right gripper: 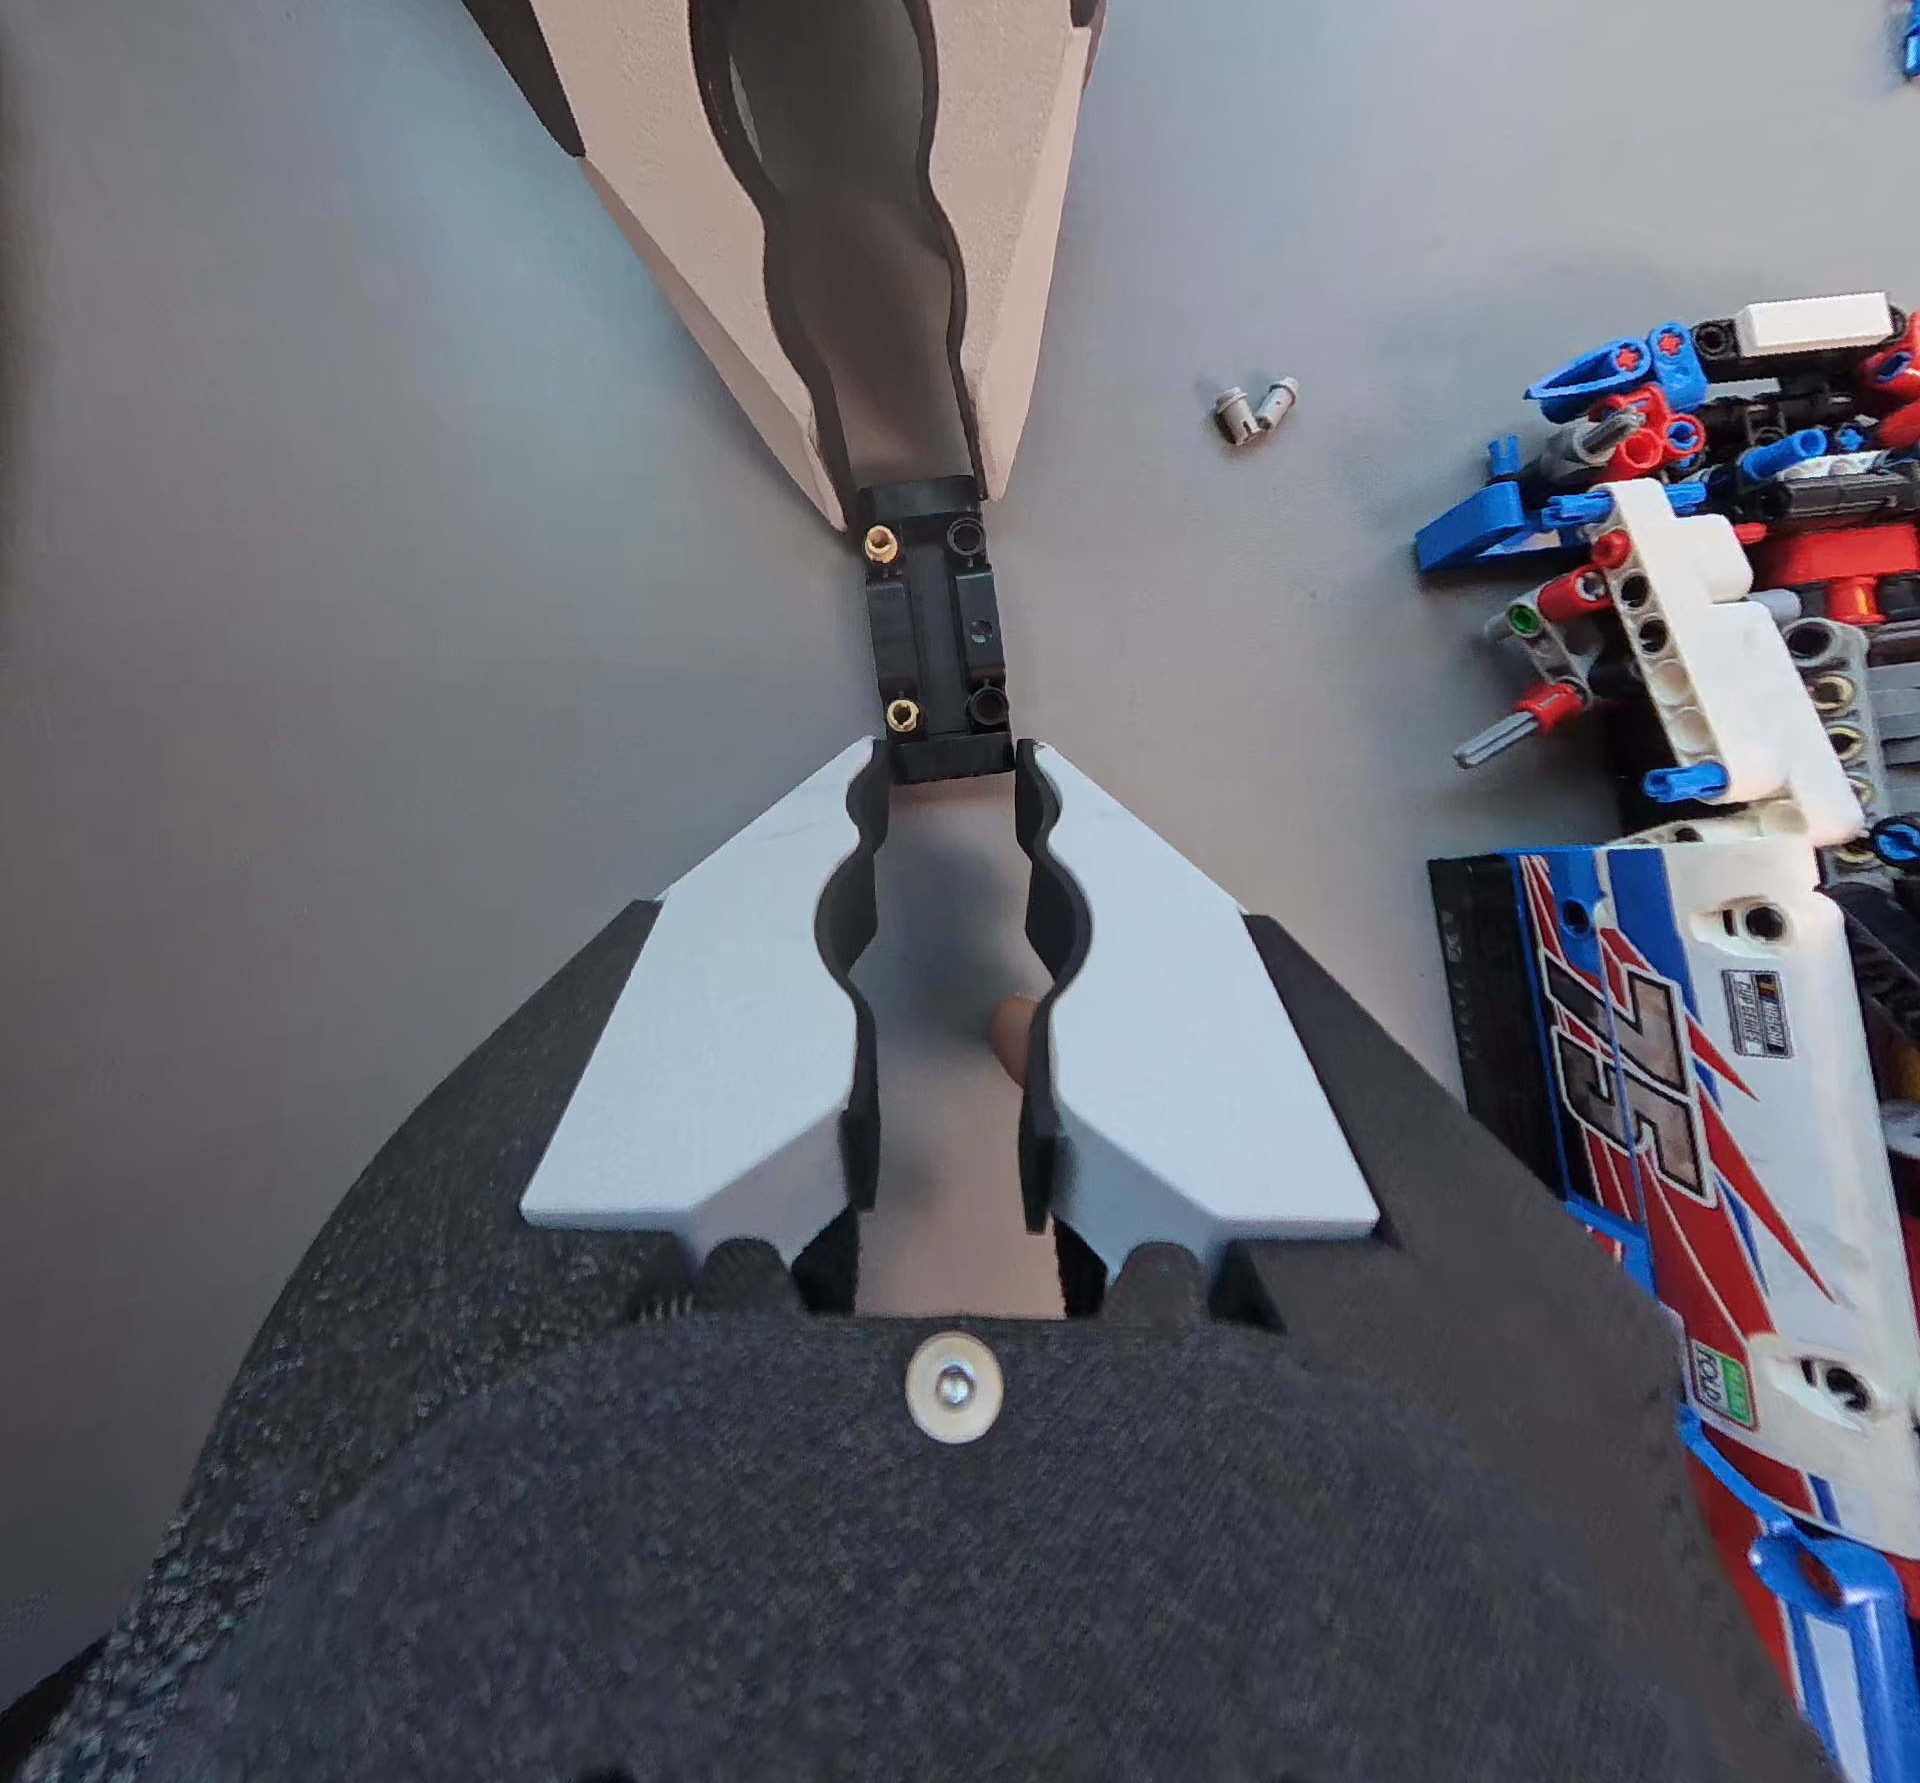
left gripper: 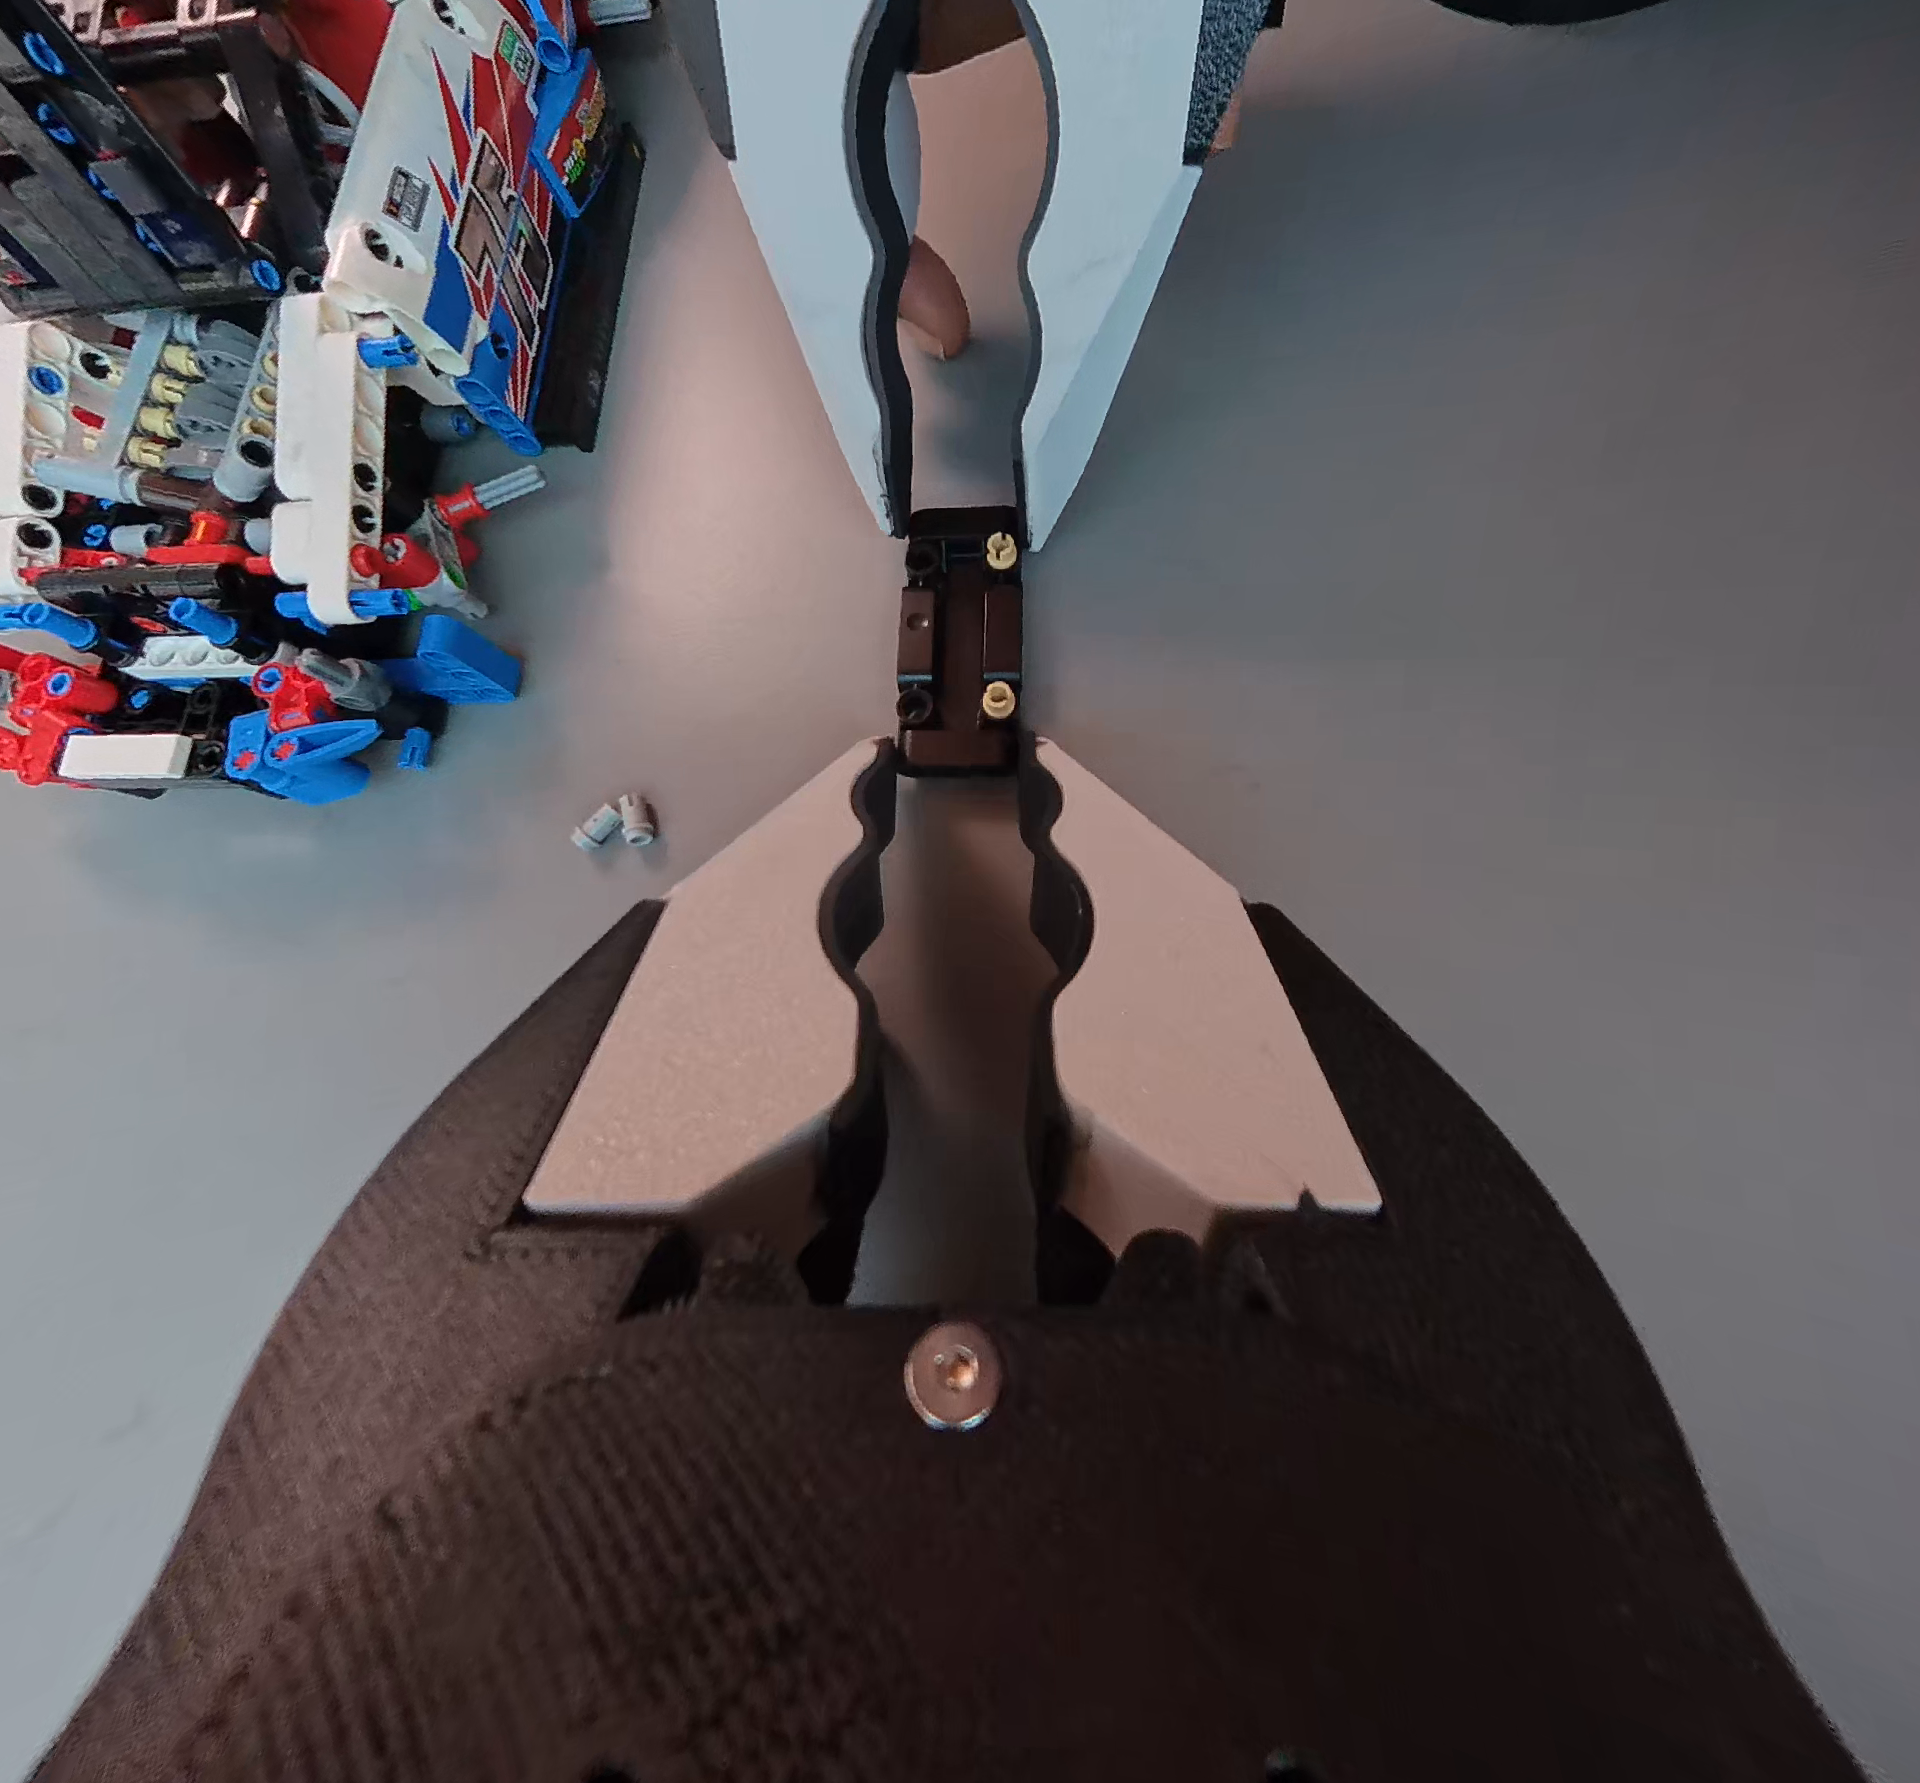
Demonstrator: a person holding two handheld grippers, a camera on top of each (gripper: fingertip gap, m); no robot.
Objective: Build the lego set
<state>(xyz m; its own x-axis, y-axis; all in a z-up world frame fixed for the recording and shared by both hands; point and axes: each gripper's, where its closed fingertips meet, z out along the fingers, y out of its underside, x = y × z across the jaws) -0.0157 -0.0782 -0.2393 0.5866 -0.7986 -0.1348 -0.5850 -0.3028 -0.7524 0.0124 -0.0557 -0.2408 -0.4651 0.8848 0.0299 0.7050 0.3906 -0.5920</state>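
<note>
A grey surface [left gripper: 1507, 590] spreads under everything. Off to one side sits the half-built lego car [left gripper: 457, 175], white panels striped red and blue, with a heap of loose red, blue and black pieces [left gripper: 208, 684] at its end. Two small grey pins [left gripper: 615, 821] lie apart from the heap, between it and the grippers. Nothing stands between the car and the grippers. The two grippers meet tip to tip: the left gripper [left gripper: 958, 754] and the right gripper [right gripper: 951, 759] each have their jaws closed narrowly on opposite ends of one small black lego block [right gripper: 938, 632] with tan pegs, held just above the surface
</note>
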